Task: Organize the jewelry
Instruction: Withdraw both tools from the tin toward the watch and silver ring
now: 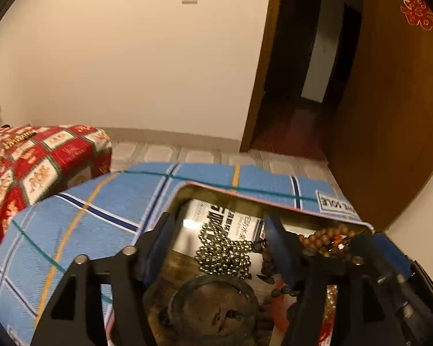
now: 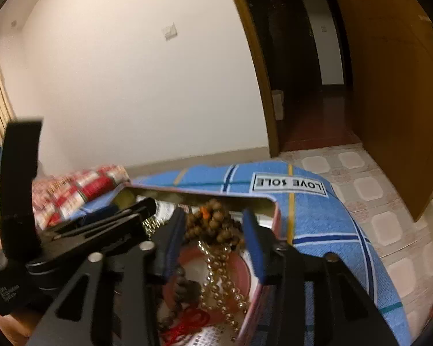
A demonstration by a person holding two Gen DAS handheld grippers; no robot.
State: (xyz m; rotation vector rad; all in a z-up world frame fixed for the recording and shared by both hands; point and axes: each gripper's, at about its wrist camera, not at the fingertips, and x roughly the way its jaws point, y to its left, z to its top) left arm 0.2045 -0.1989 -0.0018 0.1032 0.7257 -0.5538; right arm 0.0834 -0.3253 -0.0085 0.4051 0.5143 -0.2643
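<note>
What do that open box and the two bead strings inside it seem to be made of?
Box: looks like thin tinplate, with a dull gold, reflective inner wall and rolled rim. Shiny bead chain: likely metal, small balls with bright glints, though coated plastic is possible. Brown bead string: probably wood or seed, matte with a warm brown tone.

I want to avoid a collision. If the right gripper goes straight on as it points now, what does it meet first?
Most likely the brown wooden bead strand heaped in the open tin, just beyond the right gripper; depth is uncertain.

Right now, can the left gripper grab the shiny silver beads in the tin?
Probably yes. The left gripper hangs open right over the silver bead chain in the open tin, nothing covering it.
</note>
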